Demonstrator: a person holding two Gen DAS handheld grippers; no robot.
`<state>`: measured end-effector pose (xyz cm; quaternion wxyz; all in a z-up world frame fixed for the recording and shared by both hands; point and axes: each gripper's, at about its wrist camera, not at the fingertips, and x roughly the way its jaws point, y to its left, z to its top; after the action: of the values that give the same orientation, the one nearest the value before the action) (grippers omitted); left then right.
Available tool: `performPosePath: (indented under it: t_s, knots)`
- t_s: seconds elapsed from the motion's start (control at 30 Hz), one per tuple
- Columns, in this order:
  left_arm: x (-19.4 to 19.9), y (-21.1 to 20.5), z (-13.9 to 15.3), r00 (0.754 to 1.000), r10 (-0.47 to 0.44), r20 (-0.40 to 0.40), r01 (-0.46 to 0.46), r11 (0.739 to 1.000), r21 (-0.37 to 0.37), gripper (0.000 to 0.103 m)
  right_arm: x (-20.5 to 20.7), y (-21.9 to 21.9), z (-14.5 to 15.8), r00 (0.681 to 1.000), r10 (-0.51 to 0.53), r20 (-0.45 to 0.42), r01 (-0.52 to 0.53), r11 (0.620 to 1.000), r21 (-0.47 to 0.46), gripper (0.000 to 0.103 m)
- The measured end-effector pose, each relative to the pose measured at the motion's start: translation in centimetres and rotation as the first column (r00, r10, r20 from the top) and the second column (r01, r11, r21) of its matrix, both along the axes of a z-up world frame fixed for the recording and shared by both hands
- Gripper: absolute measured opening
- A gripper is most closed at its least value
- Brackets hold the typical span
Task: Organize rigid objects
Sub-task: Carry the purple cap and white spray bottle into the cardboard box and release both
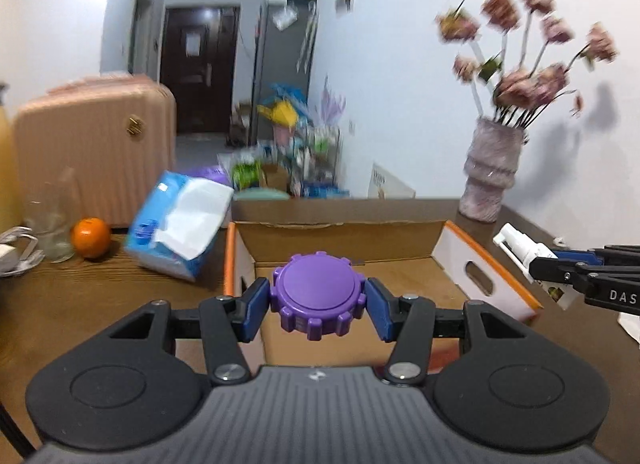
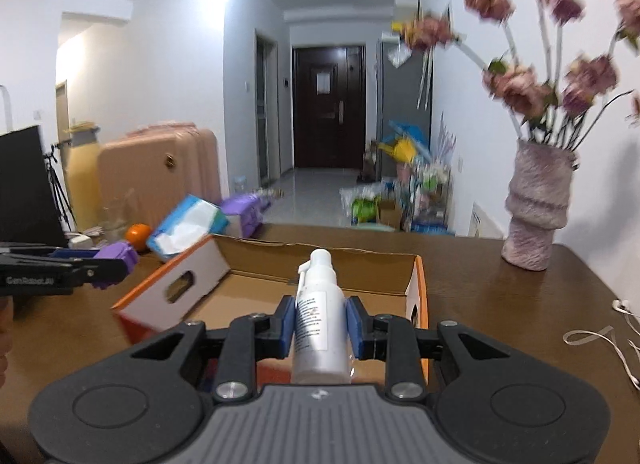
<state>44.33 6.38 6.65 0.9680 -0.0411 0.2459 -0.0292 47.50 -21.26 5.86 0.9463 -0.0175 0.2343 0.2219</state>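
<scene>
My left gripper [image 1: 318, 298] is shut on a purple gear-shaped lid [image 1: 318, 296], held over the near end of an open cardboard box [image 1: 340, 240] with orange-edged white sides. My right gripper [image 2: 320, 322] is shut on a white spray bottle [image 2: 320, 316], nozzle pointing away, above the same box [image 2: 320, 264]. In the left wrist view the right gripper [image 1: 536, 264] with the bottle [image 1: 520, 244] comes in from the right of the box. In the right wrist view the left gripper [image 2: 116, 262] with the purple lid [image 2: 116, 256] is at the box's left.
On the brown wooden table [image 1: 100, 296] stand a blue tissue pack [image 1: 180, 224], an orange [image 1: 91, 237], a clear glass [image 1: 54, 224] and a fuzzy pink vase with flowers [image 2: 536, 208]. White earphone cable [image 2: 608, 336] lies at the right. Pink suitcases [image 1: 92, 144] stand behind.
</scene>
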Motion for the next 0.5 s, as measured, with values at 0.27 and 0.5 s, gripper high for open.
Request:
performPosePath:
  t_s: [0.27, 0.5]
  knots:
    - [13.1, 0.0, -3.4, 0.982, 0.010, -0.190, 0.013, 0.993, 0.120, 0.053, 13.1, 3.9, -3.1, 0.986, -0.068, -0.154, 0.035, 0.979, -0.203, 0.027]
    - [17.4, 1.2, -6.0, 0.954, 0.037, -0.296, 0.015, 0.985, 0.173, 0.054, 17.6, 9.0, -8.4, 0.982, -0.107, -0.155, 0.012, 0.856, -0.517, 0.027]
